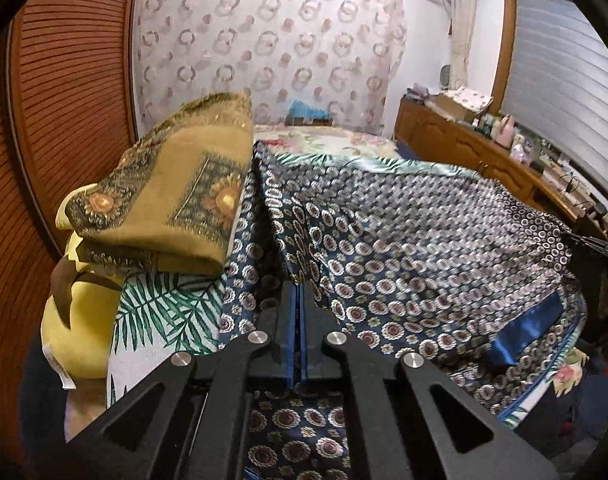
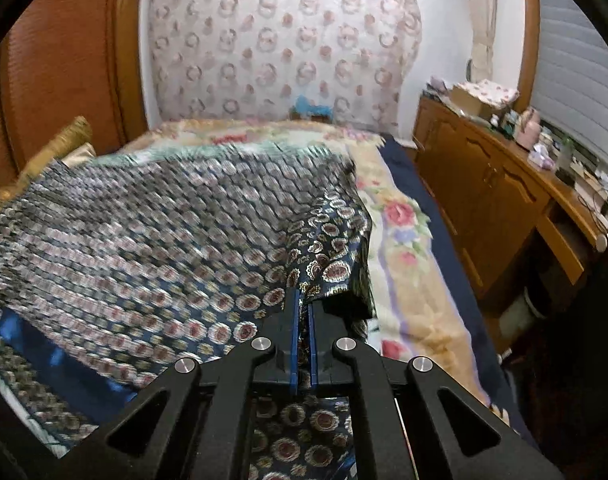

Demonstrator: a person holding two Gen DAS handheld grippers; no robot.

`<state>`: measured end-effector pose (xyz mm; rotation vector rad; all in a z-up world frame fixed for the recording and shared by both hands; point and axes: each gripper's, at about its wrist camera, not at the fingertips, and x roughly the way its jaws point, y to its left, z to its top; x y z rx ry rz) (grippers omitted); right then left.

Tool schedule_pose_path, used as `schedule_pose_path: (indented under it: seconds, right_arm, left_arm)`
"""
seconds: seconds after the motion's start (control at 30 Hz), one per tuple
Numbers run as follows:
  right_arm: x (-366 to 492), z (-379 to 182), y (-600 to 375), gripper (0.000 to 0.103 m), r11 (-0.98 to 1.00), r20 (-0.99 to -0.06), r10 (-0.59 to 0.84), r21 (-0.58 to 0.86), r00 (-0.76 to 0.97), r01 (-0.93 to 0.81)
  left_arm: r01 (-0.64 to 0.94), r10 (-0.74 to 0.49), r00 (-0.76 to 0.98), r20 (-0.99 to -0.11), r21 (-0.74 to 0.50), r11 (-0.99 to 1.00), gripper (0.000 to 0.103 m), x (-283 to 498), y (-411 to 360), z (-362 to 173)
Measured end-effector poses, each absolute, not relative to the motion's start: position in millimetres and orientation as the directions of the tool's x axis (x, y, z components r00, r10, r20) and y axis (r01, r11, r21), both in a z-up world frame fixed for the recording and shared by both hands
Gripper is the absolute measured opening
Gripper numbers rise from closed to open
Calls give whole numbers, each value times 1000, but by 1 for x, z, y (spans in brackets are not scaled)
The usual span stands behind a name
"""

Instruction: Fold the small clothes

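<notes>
A home bedroom — a bed (image 2: 404,236) with a floral blanket, a wooden dresser (image 2: 484,184) cluttered with bottles, a patterned curtain (image 2: 283,44).

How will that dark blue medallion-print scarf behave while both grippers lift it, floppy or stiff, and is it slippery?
Probably very floppy: the medallion-print scarf sags in folds between the left hand-held gripper and the right hand-held gripper. Its sheen suggests a satiny, somewhat slippery weave, so it could slide out of a loose pinch. It likely weighs little, since it drapes thinly.
</notes>
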<state>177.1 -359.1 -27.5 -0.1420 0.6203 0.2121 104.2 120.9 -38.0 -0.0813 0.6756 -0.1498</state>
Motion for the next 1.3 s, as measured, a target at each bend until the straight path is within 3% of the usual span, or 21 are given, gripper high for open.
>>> schedule_pose_path:
  seconds: [0.37,0.8,1.0,1.17,1.23,1.3]
  right_arm:
    - [144,9,-365,3,958,-538,197,-71,820,-277]
    - [145,-28,-374,3,956,-643,206,-29,737,-292]
    - [147,-30,-378,3,957,-640,213,-14,738,-288]
    - [136,-24,-383,12,963,-609,208,-9,765,-270]
    - [130,-22,-383,17,964,-591,208,-11,779,-266]
    - [120,-22,-381,30,964,-577,210,-13,789,-266]
  left_arm:
    - [98,-176,804,-567,-165,981,2,84,136,-18]
    - [17,-128,736,-665,-171,985,3,85,153,-65]
    - [34,-128,754,-644,-156,987,3,75,143,-62]
    - [40,-122,759,-640,-141,989,43,72,139,-63]
    - [45,-136,751,-647,-154,987,45,73,139,-66]
    - [34,-126,739,-661,-150,988,50,75,140,-71]
